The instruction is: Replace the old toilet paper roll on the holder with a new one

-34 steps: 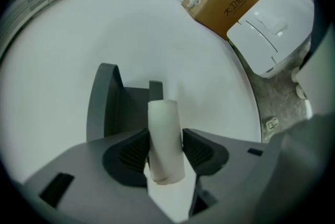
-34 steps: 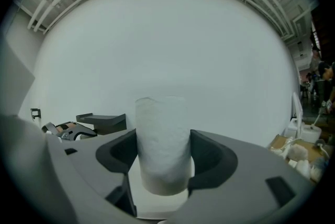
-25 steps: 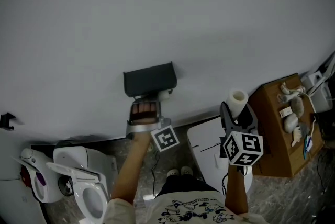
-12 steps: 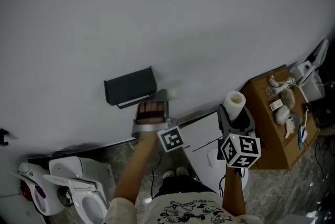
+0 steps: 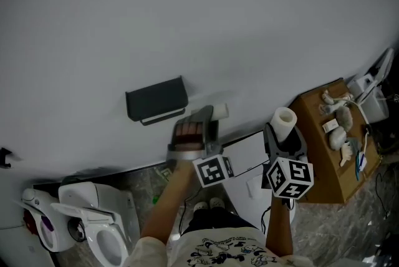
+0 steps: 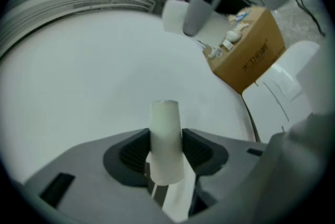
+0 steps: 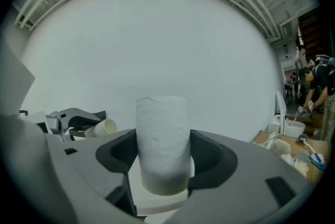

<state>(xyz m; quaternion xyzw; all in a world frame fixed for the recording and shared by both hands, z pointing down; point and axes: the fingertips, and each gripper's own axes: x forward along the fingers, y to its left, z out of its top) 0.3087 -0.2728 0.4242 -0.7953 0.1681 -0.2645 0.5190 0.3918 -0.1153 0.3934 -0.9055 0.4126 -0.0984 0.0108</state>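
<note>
The black holder [image 5: 156,99] hangs on the white wall with no roll on it. Right of and below it, my left gripper [image 5: 209,116] is shut on the old roll [image 5: 221,111], a thin, nearly used-up tube. In the left gripper view this old roll [image 6: 166,136] stands between the pads of the left gripper [image 6: 166,152], a loose strip of paper trailing below. Further right, my right gripper [image 5: 285,135] is shut on the new roll [image 5: 285,118], thick and white. The new roll [image 7: 162,142] fills the jaws of the right gripper [image 7: 162,152]; the old roll [image 7: 104,126] shows at its left.
A toilet [image 5: 93,222] with its lid up stands at the lower left. A white bin lid [image 5: 249,156] lies below the grippers. A cardboard box [image 5: 324,160] with small items on top sits at the right, also in the left gripper view as the box [image 6: 251,55].
My left gripper has pulled away from the holder to the right, carrying the old roll. The holder is left bare. The right gripper with the new roll has barely shifted.
</note>
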